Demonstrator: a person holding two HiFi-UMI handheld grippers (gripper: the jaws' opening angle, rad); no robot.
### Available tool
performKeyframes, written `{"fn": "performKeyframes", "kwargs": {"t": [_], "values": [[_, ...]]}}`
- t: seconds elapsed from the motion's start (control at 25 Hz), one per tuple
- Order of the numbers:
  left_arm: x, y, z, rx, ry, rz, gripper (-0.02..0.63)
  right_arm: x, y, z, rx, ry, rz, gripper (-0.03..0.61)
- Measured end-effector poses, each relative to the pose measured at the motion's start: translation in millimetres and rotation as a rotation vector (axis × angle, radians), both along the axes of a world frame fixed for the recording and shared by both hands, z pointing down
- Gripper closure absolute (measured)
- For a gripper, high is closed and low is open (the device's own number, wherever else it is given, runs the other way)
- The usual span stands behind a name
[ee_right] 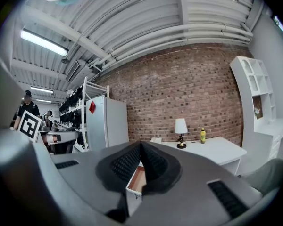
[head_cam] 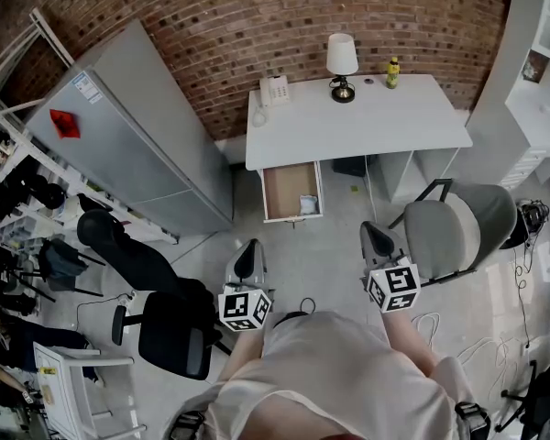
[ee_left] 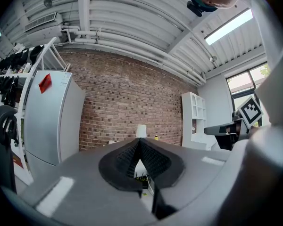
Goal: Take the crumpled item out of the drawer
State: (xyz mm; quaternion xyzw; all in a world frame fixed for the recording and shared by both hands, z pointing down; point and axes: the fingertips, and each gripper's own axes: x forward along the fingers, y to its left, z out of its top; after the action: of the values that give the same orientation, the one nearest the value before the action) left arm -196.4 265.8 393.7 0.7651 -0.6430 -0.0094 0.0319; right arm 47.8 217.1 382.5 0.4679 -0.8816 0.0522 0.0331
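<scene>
In the head view a white desk (head_cam: 367,131) stands against the brick wall, its drawer (head_cam: 280,193) pulled out toward me. A pale crumpled item (head_cam: 308,204) lies in the drawer's near right corner. My left gripper (head_cam: 247,263) and right gripper (head_cam: 378,241) are held low in front of my body, well short of the drawer. Both are shut with nothing between the jaws. In the right gripper view the open drawer (ee_right: 137,180) shows just past the closed right gripper (ee_right: 141,147). The left gripper (ee_left: 139,144) points at the desk lamp (ee_left: 141,131).
A lamp (head_cam: 341,65), a telephone (head_cam: 274,90) and a yellow bottle (head_cam: 393,71) stand on the desk. A grey chair (head_cam: 458,227) is at the right, black chairs (head_cam: 156,291) at the left. A grey cabinet (head_cam: 133,131) stands left of the desk, a white shelf unit (head_cam: 541,71) at the right.
</scene>
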Motion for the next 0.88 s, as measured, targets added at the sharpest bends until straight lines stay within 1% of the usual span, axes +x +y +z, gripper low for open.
{"fn": "performKeyframes", "kwargs": {"t": [0.36,0.56,0.64,0.88], "values": [[14.8,-5.3,2.5,-0.01,-0.002,0.004,0.604,16.9,-3.6,4.3,-0.011,0.008,0.008,0.571],[26.6,-7.1,14.9,-0.038,0.001,0.033,0.604,23.8,-6.1,9.1,-0.021,0.012,0.018,0.571],[29.1,-14.2,18.6,-0.045,0.003,0.043,0.604,26.3,-10.6,10.5,-0.022,0.017,0.023,0.571],[34.2,-47.6,14.8,-0.029,0.008,0.066,0.604,33.7,-35.5,14.5,-0.032,0.016,0.049,0.571]]}}
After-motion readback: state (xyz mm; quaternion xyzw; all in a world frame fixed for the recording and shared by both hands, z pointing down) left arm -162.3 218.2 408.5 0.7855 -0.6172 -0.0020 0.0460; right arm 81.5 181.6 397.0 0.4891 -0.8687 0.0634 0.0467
